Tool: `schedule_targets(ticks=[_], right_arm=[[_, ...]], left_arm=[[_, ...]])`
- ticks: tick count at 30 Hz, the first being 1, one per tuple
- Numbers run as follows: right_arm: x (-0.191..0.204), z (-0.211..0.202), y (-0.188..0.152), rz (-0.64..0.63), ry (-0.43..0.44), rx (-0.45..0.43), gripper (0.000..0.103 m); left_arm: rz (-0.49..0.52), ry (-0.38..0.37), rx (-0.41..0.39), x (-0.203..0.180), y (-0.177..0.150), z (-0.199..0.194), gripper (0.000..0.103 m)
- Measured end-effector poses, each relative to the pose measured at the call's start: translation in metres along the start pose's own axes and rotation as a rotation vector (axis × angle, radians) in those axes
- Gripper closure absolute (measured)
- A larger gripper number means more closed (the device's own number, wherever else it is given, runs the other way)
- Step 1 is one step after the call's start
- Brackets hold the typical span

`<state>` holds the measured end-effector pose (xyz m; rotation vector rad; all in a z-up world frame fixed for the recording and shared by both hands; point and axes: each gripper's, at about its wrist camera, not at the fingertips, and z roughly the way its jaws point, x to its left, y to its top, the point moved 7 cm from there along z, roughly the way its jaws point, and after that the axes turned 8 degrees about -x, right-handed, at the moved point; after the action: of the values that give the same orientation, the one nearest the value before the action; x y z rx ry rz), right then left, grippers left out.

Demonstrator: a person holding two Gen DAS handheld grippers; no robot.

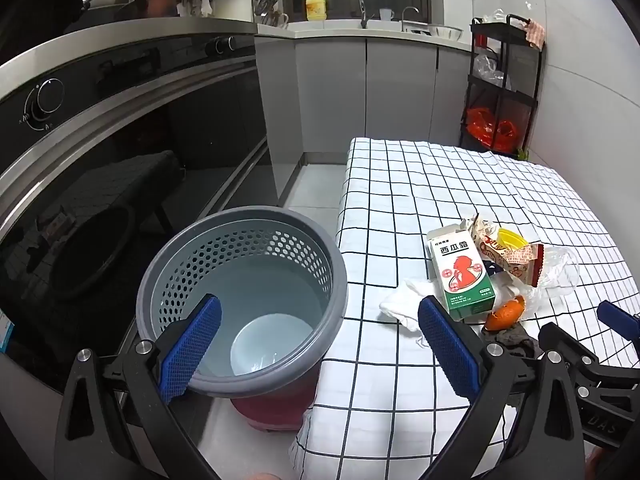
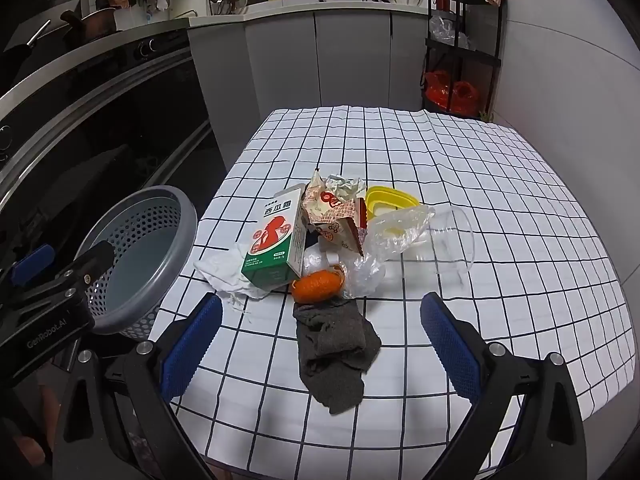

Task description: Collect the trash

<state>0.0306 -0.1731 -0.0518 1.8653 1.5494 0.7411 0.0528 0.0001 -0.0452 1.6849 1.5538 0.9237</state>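
Two jaws wide apart, empty | my right gripper (image 2: 320, 344) nearest crumpled dark grey cloth (image 2: 334, 354), long axis toward me, near surface's front edge | perforated grey plastic bin (image 1: 240, 304) off left edge, under left gripper (image 1: 320, 348)

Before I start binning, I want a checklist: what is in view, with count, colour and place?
bin: 1, grey, perforated, on the floor beside the table's left edge, nothing in it
tablecloth: 1, white with black grid, over the table
box: 1, white and green, left of the pile
tissue: 1, white, under the box's left side
wrapper: 1, red and white, crumpled, behind the box
lid: 1, yellow, back of the pile
cup: 1, clear, on its side, right
peel: 1, orange, front
rag: 1, dark grey, nearest
left gripper: open, over the bin
right gripper: open, over the rag
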Motion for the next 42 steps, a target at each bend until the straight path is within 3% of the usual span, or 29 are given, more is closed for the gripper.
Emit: schedule_targets(ticks=[42], right_arm=[[0.0,0.002,0.0,0.01,0.01,-0.002,0.008]], left_arm=[[0.015,0.0,0.012,-0.005,-0.004,0.002,0.006]])
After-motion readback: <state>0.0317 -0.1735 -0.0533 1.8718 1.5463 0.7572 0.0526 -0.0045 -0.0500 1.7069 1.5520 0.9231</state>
